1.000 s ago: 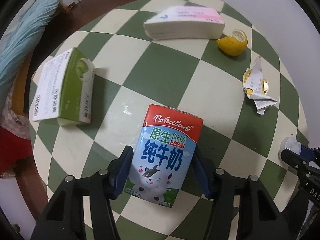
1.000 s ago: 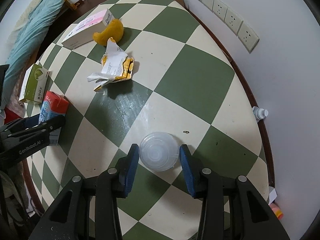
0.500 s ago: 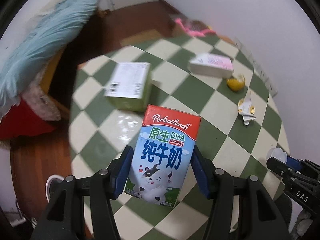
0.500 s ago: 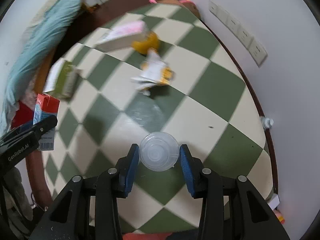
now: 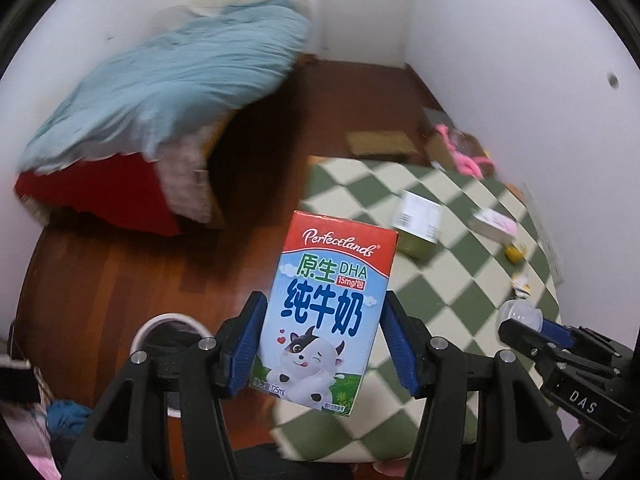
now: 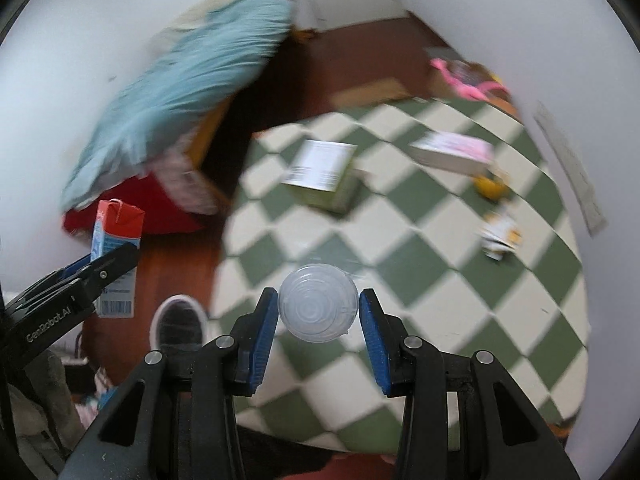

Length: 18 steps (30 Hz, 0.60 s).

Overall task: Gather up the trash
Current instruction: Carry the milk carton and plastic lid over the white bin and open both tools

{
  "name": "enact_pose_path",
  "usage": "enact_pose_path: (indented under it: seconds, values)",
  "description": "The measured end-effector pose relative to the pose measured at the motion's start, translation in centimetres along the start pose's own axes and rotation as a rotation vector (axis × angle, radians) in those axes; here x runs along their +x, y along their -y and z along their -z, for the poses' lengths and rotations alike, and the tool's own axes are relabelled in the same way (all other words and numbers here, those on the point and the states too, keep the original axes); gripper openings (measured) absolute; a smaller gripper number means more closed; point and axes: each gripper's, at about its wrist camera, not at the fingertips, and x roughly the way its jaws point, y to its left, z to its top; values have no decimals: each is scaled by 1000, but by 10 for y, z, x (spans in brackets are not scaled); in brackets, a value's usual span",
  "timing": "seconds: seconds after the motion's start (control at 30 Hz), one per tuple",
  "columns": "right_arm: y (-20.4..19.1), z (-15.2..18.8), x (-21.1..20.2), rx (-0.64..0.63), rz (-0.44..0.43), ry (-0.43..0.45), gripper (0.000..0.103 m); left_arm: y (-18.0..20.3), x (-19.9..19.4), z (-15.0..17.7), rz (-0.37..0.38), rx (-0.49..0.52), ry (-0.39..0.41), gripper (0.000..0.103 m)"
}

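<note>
My left gripper [image 5: 322, 344] is shut on a red, white and blue milk carton [image 5: 326, 320] and holds it up in the air beyond the table's left edge. The carton also shows in the right wrist view [image 6: 114, 256]. My right gripper [image 6: 318, 320] is shut on a clear plastic cup [image 6: 318, 308], held above the checkered table [image 6: 400, 272]; it also shows in the left wrist view [image 5: 520, 314]. A white-rimmed bin [image 5: 168, 328] stands on the wooden floor below the left gripper and shows in the right wrist view [image 6: 178, 320].
On the table lie a green and white box [image 6: 324, 172], a pink and white box [image 6: 452, 154], a yellow peel [image 6: 490, 186] and a crumpled wrapper [image 6: 500, 236]. A bed with a blue quilt [image 5: 168, 76] stands at the left. Pink clutter [image 5: 460, 152] lies by the wall.
Both grippers have risen and swung left with their loads. The table has dropped away to the right, and the floor, the bed and the bin have come into view.
</note>
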Motion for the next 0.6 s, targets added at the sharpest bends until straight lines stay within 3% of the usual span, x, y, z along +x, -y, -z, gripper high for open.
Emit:
enact_pose_path:
  seconds: [0.27,0.4,0.6]
  values:
    - [-148,6,37,-179,-146,-57,44,-127,-14,27,-71,-183,-3,54]
    - [-214,20,82,-251,-186,-140,44,-211,13,57,-83,-336,-90,54]
    - [-289,51,178,-337,-199,-316,44,-301,80,104,-38,-528,-248,52]
